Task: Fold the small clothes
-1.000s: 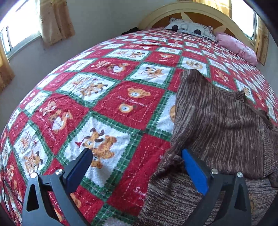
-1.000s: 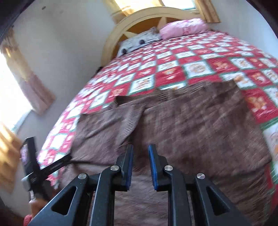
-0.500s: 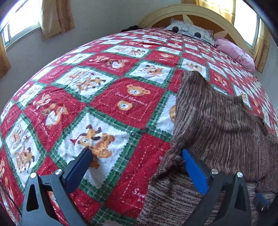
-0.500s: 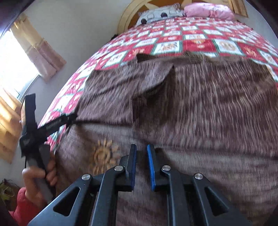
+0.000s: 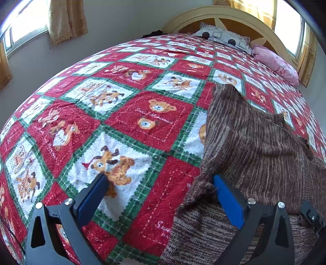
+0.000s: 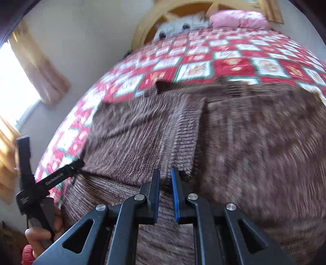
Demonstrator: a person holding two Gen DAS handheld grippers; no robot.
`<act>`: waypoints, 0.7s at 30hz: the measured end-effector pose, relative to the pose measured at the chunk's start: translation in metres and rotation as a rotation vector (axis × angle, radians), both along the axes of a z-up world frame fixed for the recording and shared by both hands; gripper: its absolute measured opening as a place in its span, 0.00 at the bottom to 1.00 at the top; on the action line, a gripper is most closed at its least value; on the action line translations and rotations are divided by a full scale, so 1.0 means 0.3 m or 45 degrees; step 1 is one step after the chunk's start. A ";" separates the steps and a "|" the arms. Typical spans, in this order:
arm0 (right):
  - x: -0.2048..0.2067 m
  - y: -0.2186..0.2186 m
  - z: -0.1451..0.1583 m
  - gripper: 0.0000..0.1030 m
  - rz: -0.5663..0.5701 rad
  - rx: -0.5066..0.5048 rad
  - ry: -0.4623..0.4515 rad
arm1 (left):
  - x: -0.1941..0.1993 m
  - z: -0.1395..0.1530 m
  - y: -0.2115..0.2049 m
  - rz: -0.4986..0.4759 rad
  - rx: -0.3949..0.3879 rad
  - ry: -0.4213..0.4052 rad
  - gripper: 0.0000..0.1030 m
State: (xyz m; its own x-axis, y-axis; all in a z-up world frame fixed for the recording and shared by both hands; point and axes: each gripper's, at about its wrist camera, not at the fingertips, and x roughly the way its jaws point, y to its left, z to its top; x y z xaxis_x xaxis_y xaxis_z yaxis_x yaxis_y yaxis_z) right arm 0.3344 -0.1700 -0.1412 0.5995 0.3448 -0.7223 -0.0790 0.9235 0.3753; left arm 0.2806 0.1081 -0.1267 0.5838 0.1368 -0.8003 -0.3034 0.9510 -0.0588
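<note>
A brown knit sweater (image 5: pixel 258 155) lies spread on the bed, with one sleeve folded in across its body (image 6: pixel 146 138). My left gripper (image 5: pixel 161 187) is open at the sweater's left edge, its right finger (image 5: pixel 226 199) against the folded sleeve's edge. It also shows at the left of the right wrist view (image 6: pixel 61 173). My right gripper (image 6: pixel 165 183) hovers low over the sweater's middle near the sleeve cuff (image 6: pixel 185 138). Its jaws stand a narrow gap apart with nothing between them.
The bed carries a red, green and white teddy-bear quilt (image 5: pixel 126 114). A patterned pillow (image 5: pixel 224 38) and a pink pillow (image 5: pixel 275 63) lie by the curved headboard (image 5: pixel 222 14). Curtained windows (image 5: pixel 26 26) line the walls.
My right gripper has swung back up and forward over the sweater, toward the folded sleeve's cuff. My left gripper stays open at the sleeve edge, tilting slightly.
</note>
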 end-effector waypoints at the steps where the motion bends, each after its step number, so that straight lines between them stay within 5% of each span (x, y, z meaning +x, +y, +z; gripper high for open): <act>1: -0.018 -0.013 -0.003 0.11 -0.009 0.005 0.019 | 0.000 0.000 0.000 0.000 -0.001 -0.001 1.00; 7: -0.155 -0.075 0.027 0.11 -0.006 0.024 0.040 | 0.002 -0.002 -0.002 -0.002 -0.005 -0.003 1.00; 13: -0.444 -0.194 0.256 0.12 -0.090 0.009 -0.224 | -0.032 0.010 0.028 -0.066 -0.097 -0.036 1.00; 14: -0.510 -0.232 0.306 0.18 -0.114 -0.025 -0.276 | -0.055 0.020 0.038 -0.107 -0.126 -0.038 1.00; 18: -0.754 -0.407 0.450 0.70 -0.262 -0.086 -0.429 | -0.194 0.073 0.071 -0.227 -0.041 -0.065 1.00; 21: -0.975 -0.557 0.549 0.71 -0.386 -0.091 -0.527 | -0.338 0.133 0.120 -0.302 0.065 -0.131 1.00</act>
State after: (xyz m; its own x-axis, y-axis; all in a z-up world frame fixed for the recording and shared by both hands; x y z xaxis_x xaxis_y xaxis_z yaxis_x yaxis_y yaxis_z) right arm 0.0419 -0.3370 0.0236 0.9054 0.0696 -0.4187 0.0678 0.9501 0.3044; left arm 0.1792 0.1442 -0.0867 0.6823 0.0248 -0.7306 -0.0662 0.9974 -0.0280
